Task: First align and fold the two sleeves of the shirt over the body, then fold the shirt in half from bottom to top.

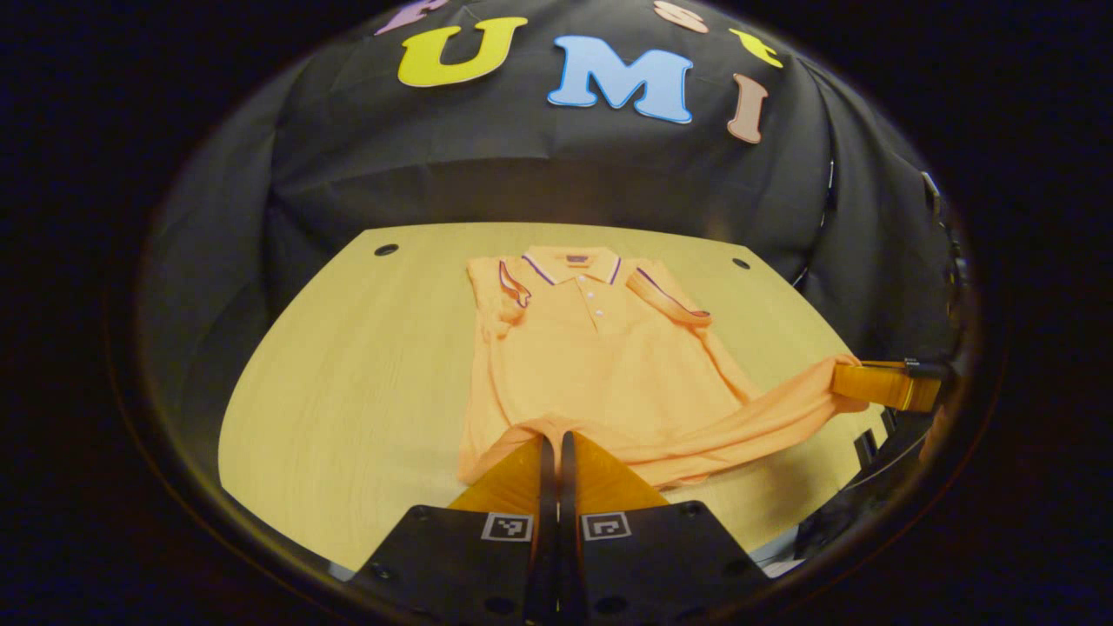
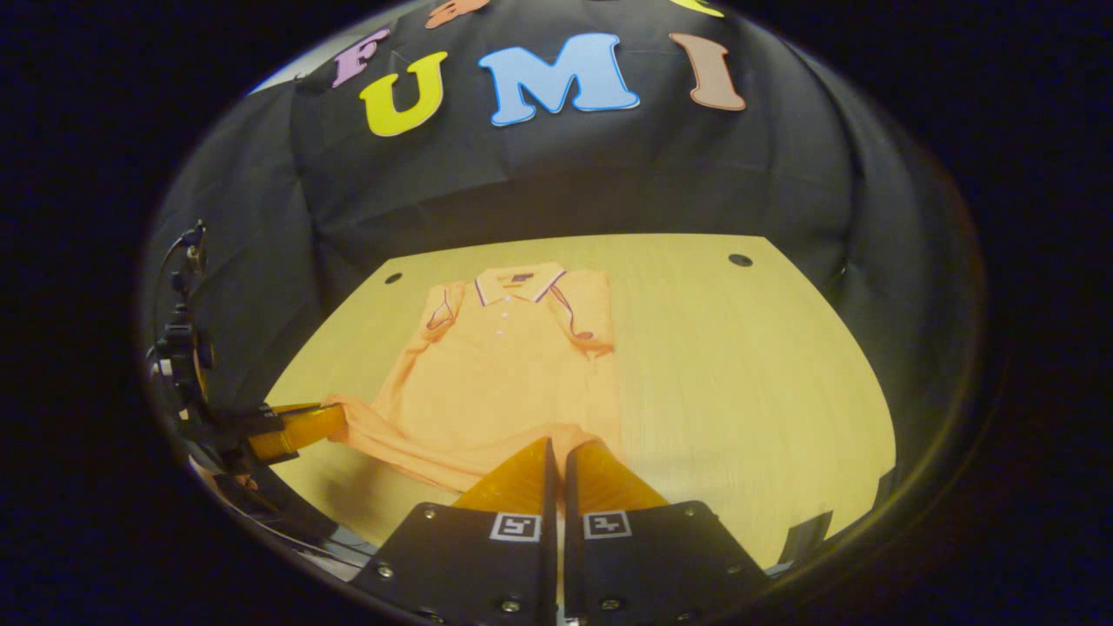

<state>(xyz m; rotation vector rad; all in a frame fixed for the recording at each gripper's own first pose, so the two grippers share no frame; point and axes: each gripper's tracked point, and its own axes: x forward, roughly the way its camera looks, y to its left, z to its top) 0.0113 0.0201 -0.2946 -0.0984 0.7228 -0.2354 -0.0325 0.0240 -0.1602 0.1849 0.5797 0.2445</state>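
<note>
Your left gripper and right gripper each pinch a bottom corner of the shirt, fingers closed on the lifted hem, while its collar end lies flat on the table.

1. Table: broad bare wood lies to the left of the polo shirt in the left gripper view, and to its right in the right gripper view.
2. Far edge: the booth wall rises just behind the collar, closing that side.
3. Near edge: both grippers pinch the lifted hem, which spans the front.
</note>
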